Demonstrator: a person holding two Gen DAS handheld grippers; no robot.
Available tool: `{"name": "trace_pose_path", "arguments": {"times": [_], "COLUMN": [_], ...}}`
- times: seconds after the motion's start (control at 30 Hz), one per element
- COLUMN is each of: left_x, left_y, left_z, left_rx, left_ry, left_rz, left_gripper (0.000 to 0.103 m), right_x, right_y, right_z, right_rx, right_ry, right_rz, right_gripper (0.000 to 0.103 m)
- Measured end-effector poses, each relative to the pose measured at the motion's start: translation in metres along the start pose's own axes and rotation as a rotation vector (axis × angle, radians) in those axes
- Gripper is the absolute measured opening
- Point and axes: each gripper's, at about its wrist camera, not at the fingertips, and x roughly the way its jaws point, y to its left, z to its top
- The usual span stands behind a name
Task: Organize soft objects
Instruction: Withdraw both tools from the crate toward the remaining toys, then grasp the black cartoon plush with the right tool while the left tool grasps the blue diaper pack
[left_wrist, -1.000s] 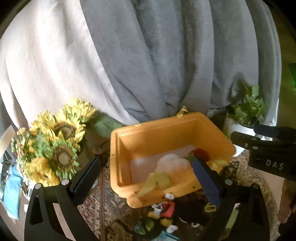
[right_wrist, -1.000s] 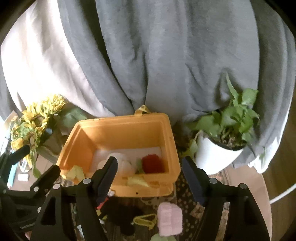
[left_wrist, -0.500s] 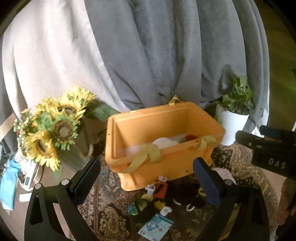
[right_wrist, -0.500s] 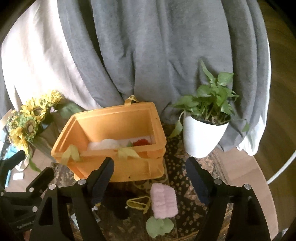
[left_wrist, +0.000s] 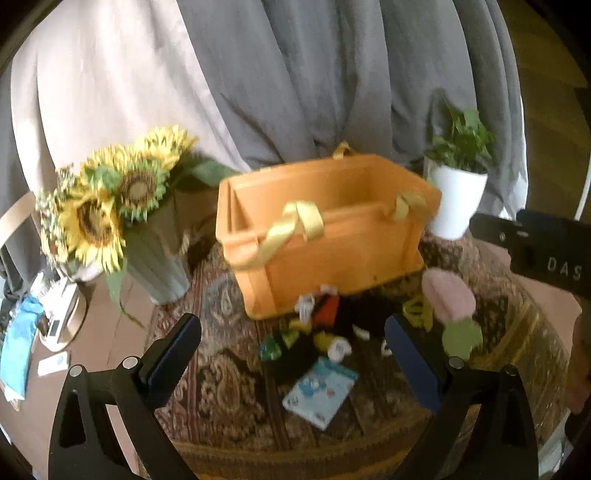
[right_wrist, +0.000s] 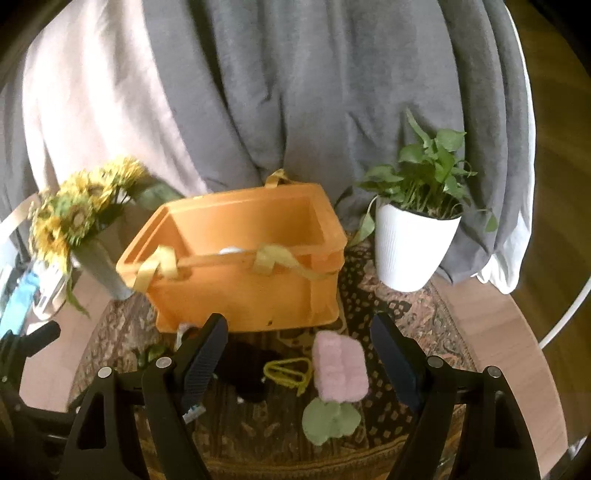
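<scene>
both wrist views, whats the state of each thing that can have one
orange bin: upright, open, no lid
left gripper: open, empty
right gripper: open, empty
pink plush: lying on the rug outside the bin
black plush: lying on the rug outside the bin
potted plant: upright
sunflower vase: upright

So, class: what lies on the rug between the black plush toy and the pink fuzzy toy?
A small yellow loop lies between the black plush toy and the pink fuzzy toy, clearest in the right wrist view.

Orange bin (right_wrist: 243, 280) open-topped between sunflower vase (left_wrist: 155, 254) and potted plant (right_wrist: 413, 247); toys (left_wrist: 321, 325) crowding its front.
</scene>
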Motion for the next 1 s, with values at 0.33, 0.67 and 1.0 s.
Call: {"name": "trace_pose_path", "arguments": {"times": [0.33,0.67,1.0], "left_x": [0.005,0.025,0.07], "left_y": [-0.005,-0.008,-0.004], "left_z": [-0.034,-0.053,-0.061], "left_rx": [0.021,0.079,0.12], "left_ry": [0.072,0.137,0.247], "left_rz": [-0.048,-0.118,-0.164], "left_gripper": [0.101,0.097,0.087], "right_x": [0.013,0.045,0.091], "right_y": [0.014,0.027,0.053], "right_z": [-0.031,-0.052,-0.05], "right_rx": [-0.074,-0.139,-0.34], "right_ry": [0.111,0.243,0.31], "right_rz": [0.052,0.105,0.123], "right_gripper": [0.081,0.08,0.08]}}
